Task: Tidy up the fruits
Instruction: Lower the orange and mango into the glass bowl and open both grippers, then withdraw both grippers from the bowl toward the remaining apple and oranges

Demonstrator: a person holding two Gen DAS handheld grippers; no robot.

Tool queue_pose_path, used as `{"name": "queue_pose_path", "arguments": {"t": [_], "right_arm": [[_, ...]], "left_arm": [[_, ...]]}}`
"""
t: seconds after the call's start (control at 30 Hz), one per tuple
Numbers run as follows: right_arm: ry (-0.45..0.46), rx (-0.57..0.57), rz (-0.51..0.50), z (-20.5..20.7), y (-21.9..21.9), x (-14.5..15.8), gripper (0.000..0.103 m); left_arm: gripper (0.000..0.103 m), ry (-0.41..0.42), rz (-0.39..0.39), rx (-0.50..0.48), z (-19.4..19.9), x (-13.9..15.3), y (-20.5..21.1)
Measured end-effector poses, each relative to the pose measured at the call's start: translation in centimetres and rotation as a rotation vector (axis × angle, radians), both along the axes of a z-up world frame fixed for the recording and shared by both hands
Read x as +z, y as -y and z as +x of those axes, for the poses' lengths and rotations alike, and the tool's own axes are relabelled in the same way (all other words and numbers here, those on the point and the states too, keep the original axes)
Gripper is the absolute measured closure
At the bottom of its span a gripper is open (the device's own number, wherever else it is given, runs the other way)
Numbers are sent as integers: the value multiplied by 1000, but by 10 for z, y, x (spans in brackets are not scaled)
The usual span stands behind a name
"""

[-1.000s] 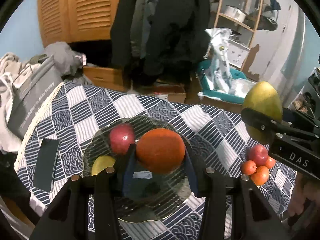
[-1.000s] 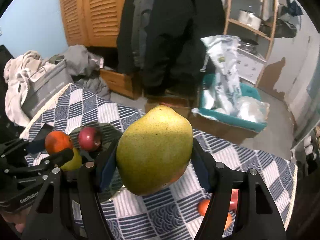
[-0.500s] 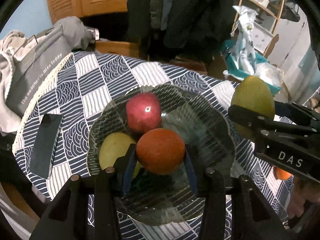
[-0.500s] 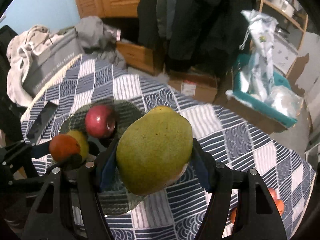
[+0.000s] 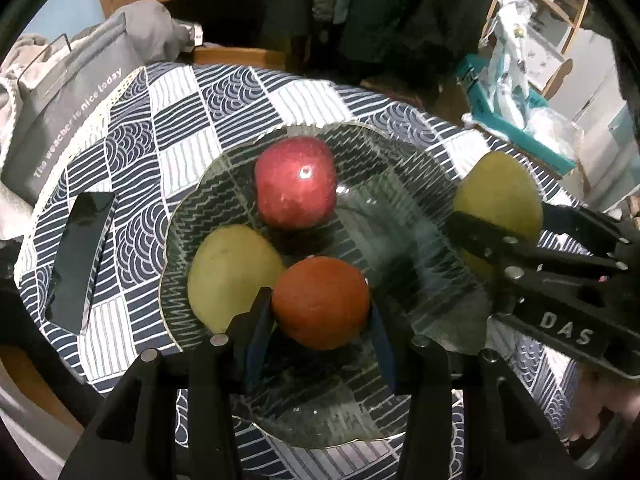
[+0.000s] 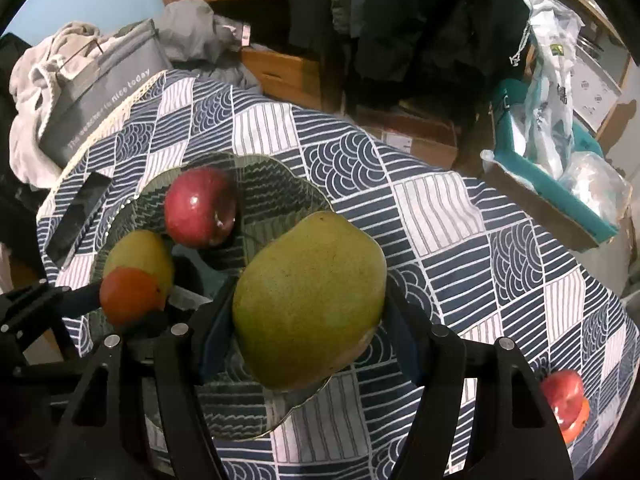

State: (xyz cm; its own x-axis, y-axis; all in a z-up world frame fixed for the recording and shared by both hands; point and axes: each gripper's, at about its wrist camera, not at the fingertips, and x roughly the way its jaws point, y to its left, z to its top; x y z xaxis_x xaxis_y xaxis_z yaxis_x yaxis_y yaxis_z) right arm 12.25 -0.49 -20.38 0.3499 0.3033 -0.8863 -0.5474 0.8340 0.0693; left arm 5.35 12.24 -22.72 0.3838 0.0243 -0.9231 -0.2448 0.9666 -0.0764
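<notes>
Orange [image 5: 320,302]: round, deep orange-red, matte; pinched between two blue pads low over the near part of the glass plate [image 5: 404,152]; contact with the glass impossible to tell. Large mango [image 6: 310,306]: green-yellow, finely speckled, stem end up, clamped at both sides, hanging over the plate's right rim. Red apple [image 5: 296,182]: glossy, upright, resting on the plate's far half. Small yellow-green mango [image 5: 230,272]: lying on the plate's left side, just beside the orange. Plate: clear, ribbed, scalloped gold-edged rim. Further red and orange fruits [image 6: 566,402]: clustered well apart at the far right.
</notes>
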Motion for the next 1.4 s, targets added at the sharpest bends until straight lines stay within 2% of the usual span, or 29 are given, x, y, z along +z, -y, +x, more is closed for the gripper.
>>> {"name": "queue_pose_path", "arguments": {"t": [0.4, 0.47, 0.5, 0.53, 0.73, 1.03, 1.4], "right_arm": [[-55, 3, 4, 2, 0, -9, 34], [-68, 4, 4, 3, -1, -11, 34], [-73, 4, 3, 3, -1, -12, 34], [-79, 4, 2, 3, -2, -13, 34], [-77, 21, 21, 2, -6, -10, 33], [-24, -11, 93, 3, 3, 23, 33], [111, -99, 45, -6, 32, 60, 33]], "left_arm": [[53, -54, -38, 21, 1, -10, -5], [44, -50, -35, 17, 0, -9, -4], [34, -43, -27, 13, 0, -7, -3], [28, -35, -21, 9, -1, -5, -3], [27, -55, -4, 0, -2, -6, -2], [27, -18, -13, -9, -5, 12, 0], [27, 59, -28, -22, -7, 43, 11]]}}
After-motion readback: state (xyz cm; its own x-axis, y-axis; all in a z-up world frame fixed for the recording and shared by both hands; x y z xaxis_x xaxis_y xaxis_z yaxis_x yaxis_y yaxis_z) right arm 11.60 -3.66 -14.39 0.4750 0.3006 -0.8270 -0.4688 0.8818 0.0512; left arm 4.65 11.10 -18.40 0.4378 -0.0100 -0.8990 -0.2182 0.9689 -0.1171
